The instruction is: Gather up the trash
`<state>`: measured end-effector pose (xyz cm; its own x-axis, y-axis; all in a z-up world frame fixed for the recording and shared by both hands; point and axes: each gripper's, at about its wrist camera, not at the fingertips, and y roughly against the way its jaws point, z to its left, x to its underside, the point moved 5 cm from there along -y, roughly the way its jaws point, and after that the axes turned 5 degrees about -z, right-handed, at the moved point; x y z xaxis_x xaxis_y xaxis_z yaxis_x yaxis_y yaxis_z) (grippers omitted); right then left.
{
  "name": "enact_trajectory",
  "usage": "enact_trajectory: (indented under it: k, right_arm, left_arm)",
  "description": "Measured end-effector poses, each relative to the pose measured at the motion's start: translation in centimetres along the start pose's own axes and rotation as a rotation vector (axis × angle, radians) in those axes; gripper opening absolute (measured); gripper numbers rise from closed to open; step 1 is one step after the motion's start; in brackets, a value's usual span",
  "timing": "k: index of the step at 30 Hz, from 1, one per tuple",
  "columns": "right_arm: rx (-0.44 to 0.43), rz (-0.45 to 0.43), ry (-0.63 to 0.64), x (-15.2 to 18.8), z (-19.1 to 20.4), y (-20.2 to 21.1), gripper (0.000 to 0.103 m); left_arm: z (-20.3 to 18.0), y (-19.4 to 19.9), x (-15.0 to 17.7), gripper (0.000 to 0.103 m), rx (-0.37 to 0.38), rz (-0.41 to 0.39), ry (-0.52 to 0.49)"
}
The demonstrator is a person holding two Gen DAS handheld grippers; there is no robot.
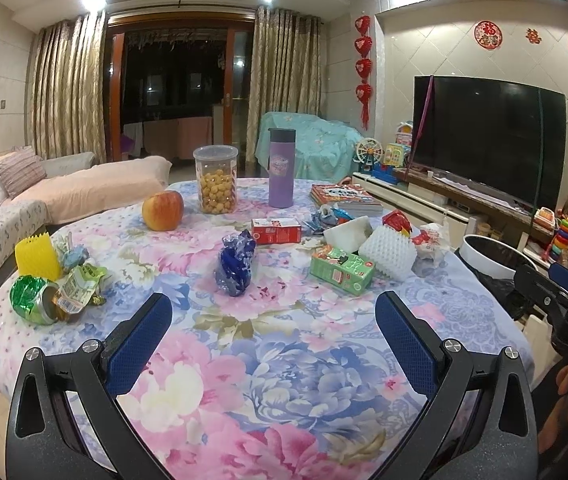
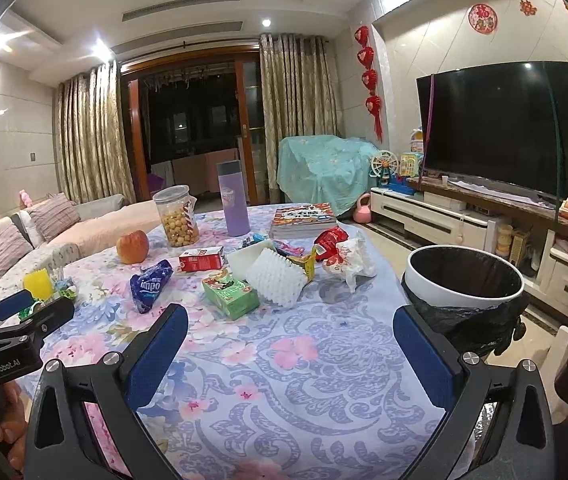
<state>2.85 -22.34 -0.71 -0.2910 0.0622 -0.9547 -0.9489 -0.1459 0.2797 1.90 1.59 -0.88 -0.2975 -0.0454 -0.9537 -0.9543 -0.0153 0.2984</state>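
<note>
Blue pads: both grippers have them, and both hover over the flowery tablecloth (image 1: 284, 360).
Left gripper (image 1: 274, 344): jaws wide open, holding nothing, low over the near side of the table.
Right gripper (image 2: 289, 356): jaws wide open, holding nothing, near the table's right edge.
Blue wrapper (image 1: 236, 266): crumpled, in the middle of the table, past the left gripper.
Green carton (image 1: 341, 270): lies flat, just beside the white foam net (image 1: 387, 248).
Red carton (image 1: 276, 231): lies on its side, farther back.
Red and white wrappers (image 2: 339, 250): in a heap on the right; I cannot tell how many.
Green can (image 1: 34, 300): crushed, far left, touching a snack bag (image 1: 80, 286).
Trash bin (image 2: 465, 280): white with a black bag, open, just off the table's right side.
Apple (image 1: 162, 211): far left, near the snack jar (image 1: 216, 180) and purple bottle (image 1: 282, 168).
</note>
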Motion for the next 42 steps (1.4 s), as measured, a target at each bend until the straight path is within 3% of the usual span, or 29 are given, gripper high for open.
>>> enact_trajectory:
  k: [42]
  right_arm:
    - [-0.027, 0.010, -0.013, 0.30, 0.00, 0.04, 0.103]
  left_arm:
    - [-0.02, -0.65, 0.63, 0.103, 0.005, 0.009, -0.001]
